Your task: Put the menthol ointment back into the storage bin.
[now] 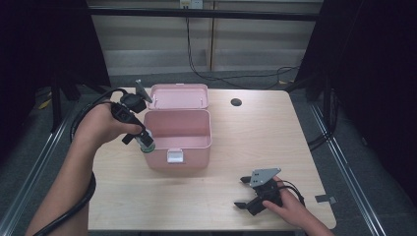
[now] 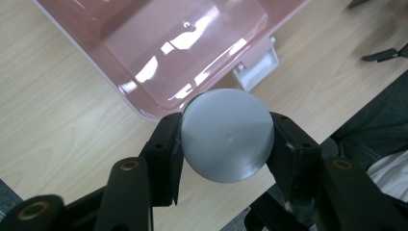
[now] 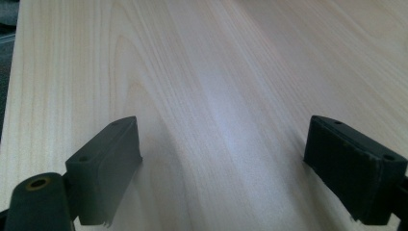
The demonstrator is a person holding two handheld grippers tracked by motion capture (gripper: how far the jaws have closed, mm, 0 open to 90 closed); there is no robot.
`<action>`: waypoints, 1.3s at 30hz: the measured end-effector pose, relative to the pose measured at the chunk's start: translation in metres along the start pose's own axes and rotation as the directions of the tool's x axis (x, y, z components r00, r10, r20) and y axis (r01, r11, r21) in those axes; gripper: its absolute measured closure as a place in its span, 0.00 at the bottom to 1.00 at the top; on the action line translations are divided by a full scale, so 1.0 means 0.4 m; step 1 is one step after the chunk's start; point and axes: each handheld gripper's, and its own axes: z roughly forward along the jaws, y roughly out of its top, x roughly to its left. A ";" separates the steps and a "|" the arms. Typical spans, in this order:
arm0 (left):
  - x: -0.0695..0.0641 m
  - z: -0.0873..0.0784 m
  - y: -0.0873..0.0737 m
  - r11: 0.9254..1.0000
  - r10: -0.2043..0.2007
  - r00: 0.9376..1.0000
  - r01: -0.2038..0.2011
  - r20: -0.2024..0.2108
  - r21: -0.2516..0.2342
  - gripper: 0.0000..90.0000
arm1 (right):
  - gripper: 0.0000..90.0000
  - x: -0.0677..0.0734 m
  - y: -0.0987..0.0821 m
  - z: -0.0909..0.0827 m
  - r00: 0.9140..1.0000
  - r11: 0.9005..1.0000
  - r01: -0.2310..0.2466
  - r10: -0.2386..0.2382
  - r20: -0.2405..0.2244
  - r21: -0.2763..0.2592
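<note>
A: Where is the left claw [image 1: 143,141]?

B: Over the front left corner of the pink box [image 1: 178,147], pointing down. It is clamped on a small round container [image 2: 226,134] with a grey end; a thin green edge shows behind that end.

A: Is the container inside the box?

B: From the left claw's own view it sits just outside the rim, above the table [image 1: 236,147]. The box is open, its lid [image 1: 178,95] tipped back, a white latch [image 1: 175,156] on the front wall.

A: And the right claw [image 1: 244,192]?

B: Near the table's front right, well apart from the box, held in the right hand [image 1: 290,209]. Its jaws stand wide apart over bare wood, gripping nothing.
</note>
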 end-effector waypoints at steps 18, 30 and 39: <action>0.028 0.010 0.078 0.998 -0.058 0.997 0.056 -0.049 -0.027 0.56 | 0.13 0.001 0.000 0.000 1.000 1.000 -0.003 0.003 -0.001 0.001; 0.057 0.050 0.121 0.993 -0.106 0.991 0.102 -0.085 -0.055 0.56 | 0.13 0.001 0.000 -0.001 1.000 1.000 -0.005 0.005 0.000 0.002; 0.066 0.091 0.151 0.991 -0.125 0.987 0.118 -0.105 -0.067 0.56 | 0.13 0.001 0.000 -0.001 1.000 1.000 -0.005 0.005 0.000 0.002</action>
